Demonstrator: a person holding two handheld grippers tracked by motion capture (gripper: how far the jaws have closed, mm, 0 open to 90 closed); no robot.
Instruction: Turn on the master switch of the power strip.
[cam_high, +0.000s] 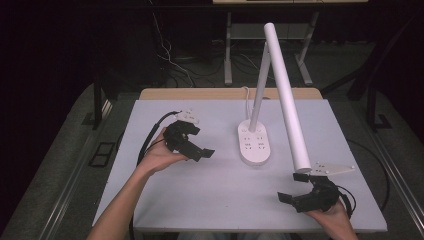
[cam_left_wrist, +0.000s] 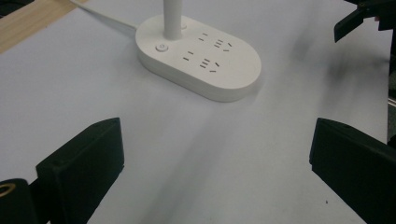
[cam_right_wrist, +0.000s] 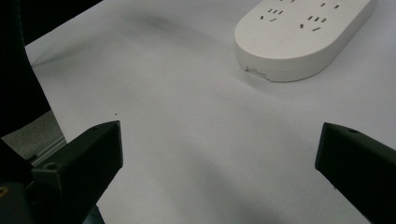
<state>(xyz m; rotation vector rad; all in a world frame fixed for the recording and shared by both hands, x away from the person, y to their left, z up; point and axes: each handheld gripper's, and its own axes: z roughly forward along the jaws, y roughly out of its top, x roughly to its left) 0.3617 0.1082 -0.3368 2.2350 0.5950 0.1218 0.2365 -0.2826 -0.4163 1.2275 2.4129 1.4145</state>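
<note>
A white desk lamp stands on the table; its oval base (cam_high: 255, 144) carries several sockets and a round button. Its stem (cam_high: 260, 85) rises from the base, and the long tube head (cam_high: 287, 100) slants down toward the near right. My left gripper (cam_high: 202, 142) is held just left of the base, open and holding nothing. In the left gripper view the base (cam_left_wrist: 205, 60) lies ahead of that gripper (cam_left_wrist: 217, 135). My right gripper (cam_high: 292, 188) hovers open near the front right, below the tube's end. The base (cam_right_wrist: 299, 37) lies beyond the right gripper (cam_right_wrist: 219, 140).
The pale grey tabletop (cam_high: 200, 200) lies on a wooden desk (cam_high: 200, 93). The lamp's white cord (cam_high: 246, 95) runs off the back edge. A metal table frame (cam_high: 228, 50) and cables stand on the floor behind. The other gripper's jaw (cam_left_wrist: 355, 18) shows at the top right of the left gripper view.
</note>
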